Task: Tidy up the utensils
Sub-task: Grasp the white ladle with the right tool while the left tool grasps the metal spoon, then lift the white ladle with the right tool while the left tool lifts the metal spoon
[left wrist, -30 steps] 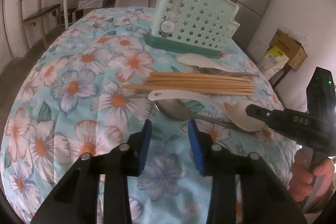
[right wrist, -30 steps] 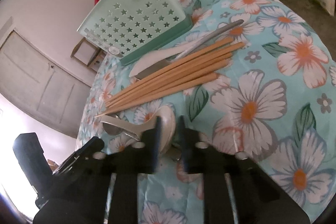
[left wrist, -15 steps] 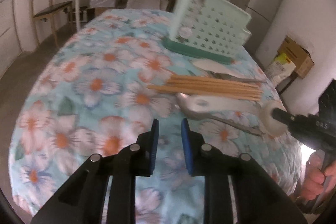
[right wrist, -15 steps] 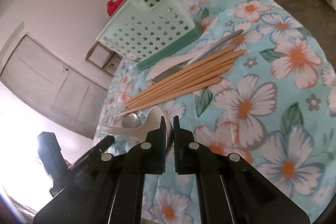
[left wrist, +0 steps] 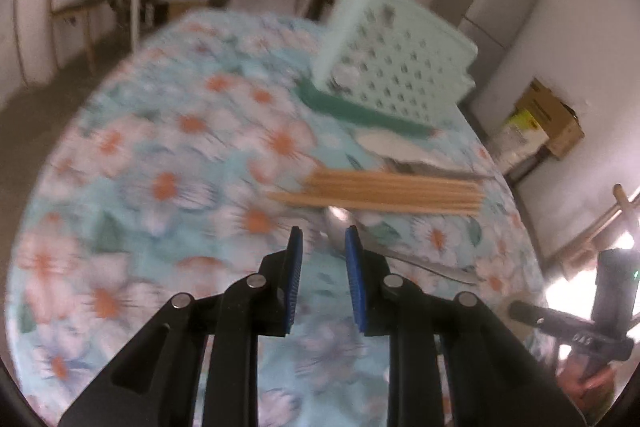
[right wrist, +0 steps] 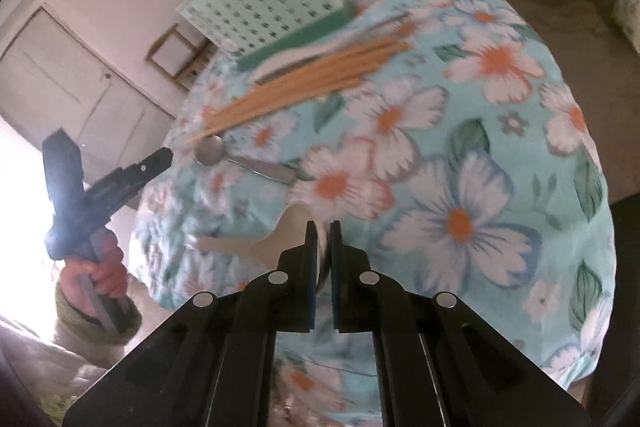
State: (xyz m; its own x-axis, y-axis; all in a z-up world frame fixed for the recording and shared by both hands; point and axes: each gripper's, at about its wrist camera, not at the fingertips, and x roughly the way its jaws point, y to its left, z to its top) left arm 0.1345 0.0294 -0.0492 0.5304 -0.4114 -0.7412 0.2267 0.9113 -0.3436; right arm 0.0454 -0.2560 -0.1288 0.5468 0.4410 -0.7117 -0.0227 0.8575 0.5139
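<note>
The white spoon point(right wrist: 280, 241) is up off the floral tablecloth point(right wrist: 460, 155), its bowl pinched between the right gripper point(right wrist: 323, 247) pads, handle sticking out left. On the cloth lie the metal spoon point(right wrist: 224, 155), the chopsticks point(right wrist: 304, 83) and, beyond, the green basket point(right wrist: 264, 3). The left gripper point(left wrist: 322, 267) hovers slightly parted, nothing between its blue pads

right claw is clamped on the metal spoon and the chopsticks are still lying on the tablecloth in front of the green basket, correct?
Not quite. The right claw is shut on the white ceramic spoon; the metal spoon lies free on the tablecloth, as the right wrist view shows. The chopsticks do lie on the cloth in front of the green basket.
</note>
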